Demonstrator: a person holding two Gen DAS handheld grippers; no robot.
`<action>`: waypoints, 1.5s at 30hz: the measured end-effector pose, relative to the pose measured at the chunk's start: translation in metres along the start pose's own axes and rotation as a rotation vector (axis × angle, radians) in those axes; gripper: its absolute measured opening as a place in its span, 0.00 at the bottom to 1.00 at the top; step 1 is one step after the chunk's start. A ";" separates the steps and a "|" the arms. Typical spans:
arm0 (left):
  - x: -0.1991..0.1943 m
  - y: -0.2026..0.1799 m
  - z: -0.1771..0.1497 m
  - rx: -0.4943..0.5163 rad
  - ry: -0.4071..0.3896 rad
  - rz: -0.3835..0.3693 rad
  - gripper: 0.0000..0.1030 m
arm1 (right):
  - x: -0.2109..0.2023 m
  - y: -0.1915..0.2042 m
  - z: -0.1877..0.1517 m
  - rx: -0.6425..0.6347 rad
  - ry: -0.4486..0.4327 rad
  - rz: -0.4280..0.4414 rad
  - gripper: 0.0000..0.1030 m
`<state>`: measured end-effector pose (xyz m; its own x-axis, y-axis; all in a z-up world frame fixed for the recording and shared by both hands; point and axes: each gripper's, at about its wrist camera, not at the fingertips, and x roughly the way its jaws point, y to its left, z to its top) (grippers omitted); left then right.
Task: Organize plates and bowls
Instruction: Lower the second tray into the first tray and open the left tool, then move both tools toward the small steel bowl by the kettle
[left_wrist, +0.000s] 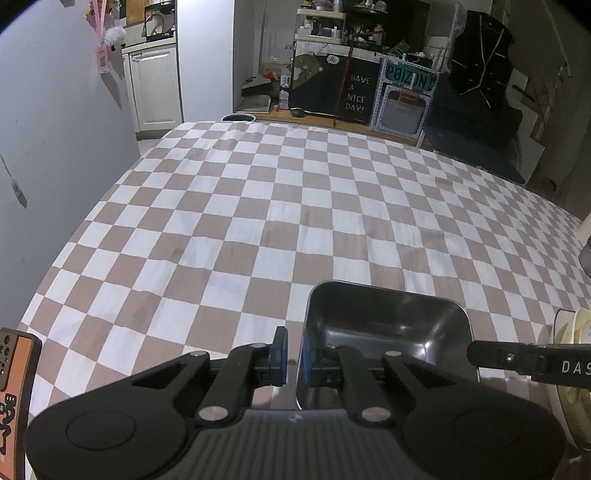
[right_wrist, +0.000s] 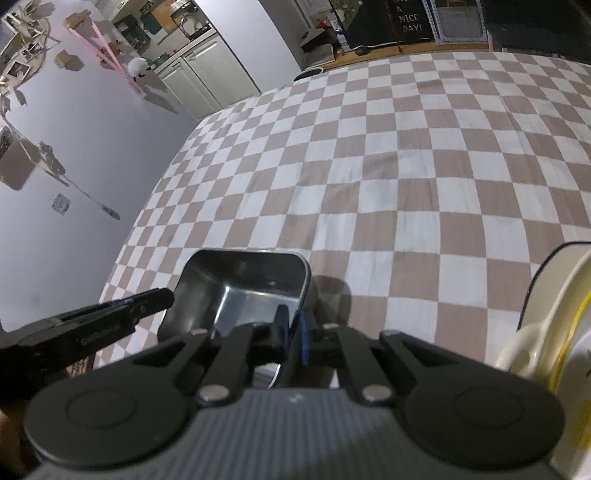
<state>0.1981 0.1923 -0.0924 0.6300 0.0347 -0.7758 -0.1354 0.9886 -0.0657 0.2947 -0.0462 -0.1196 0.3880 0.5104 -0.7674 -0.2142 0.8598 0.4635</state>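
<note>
On the left edge of the checkered tablecloth (left_wrist: 258, 206) sits 1 rectangular metal tray (left_wrist: 384, 332). The left gripper (left_wrist: 293, 354) pinches the tray's left wall, 1 pad outside and 1 inside, jaws narrow. The right gripper (right_wrist: 291, 332) clamps the tray's right wall the same way. I judge 2 grips on opposite walls keep the shallow tray level for a lift. Further right, cream dishes (right_wrist: 554, 332) stand on edge, probably racked, perhaps where the tray belongs.
</note>
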 end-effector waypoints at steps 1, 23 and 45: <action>0.000 0.000 0.000 -0.001 0.000 0.000 0.11 | 0.001 0.000 0.000 -0.001 0.001 -0.001 0.08; -0.033 -0.019 0.001 0.053 -0.005 -0.035 0.57 | -0.006 0.007 -0.001 -0.015 -0.022 0.025 0.21; -0.083 -0.067 0.013 0.027 -0.131 -0.043 1.00 | -0.119 -0.037 -0.001 -0.148 -0.303 -0.195 1.00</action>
<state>0.1647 0.1249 -0.0154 0.7297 0.0097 -0.6837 -0.0867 0.9931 -0.0784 0.2559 -0.1387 -0.0460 0.6765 0.3288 -0.6589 -0.2286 0.9443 0.2366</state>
